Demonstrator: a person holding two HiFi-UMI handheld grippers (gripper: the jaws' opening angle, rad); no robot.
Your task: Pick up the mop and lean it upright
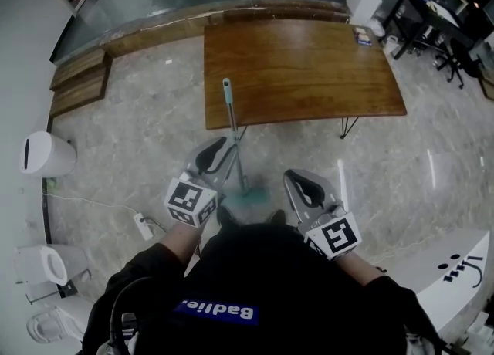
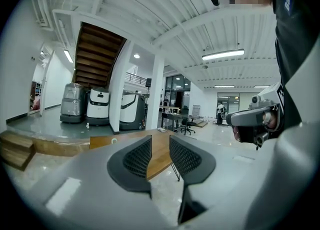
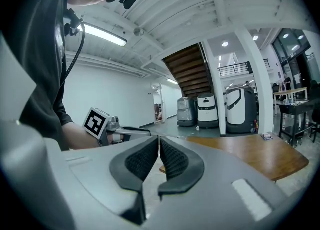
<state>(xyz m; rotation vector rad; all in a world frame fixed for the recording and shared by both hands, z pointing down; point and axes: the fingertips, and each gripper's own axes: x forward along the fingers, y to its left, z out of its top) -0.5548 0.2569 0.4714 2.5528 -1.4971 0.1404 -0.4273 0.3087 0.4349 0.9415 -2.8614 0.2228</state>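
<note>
The mop stands tilted, its grey pole (image 1: 235, 137) leaning on the near edge of the wooden table (image 1: 309, 68). Its handle top (image 1: 226, 83) rises over the tabletop, and its teal head (image 1: 252, 194) rests on the floor by my feet. My left gripper (image 1: 218, 153) (image 2: 160, 143) is just left of the pole, open, with nothing between its pads. The mop does not show in the left gripper view. My right gripper (image 1: 297, 182) (image 3: 159, 143) hangs to the right of the mop head, shut and empty. Each gripper appears in the other's view.
White bins (image 1: 46, 153) and a power strip with its cable (image 1: 143, 226) lie at the left. Wooden steps (image 1: 77, 83) run along the far left. A white machine (image 1: 455, 268) stands at the right, and cleaning robots (image 2: 97, 106) are beyond the table.
</note>
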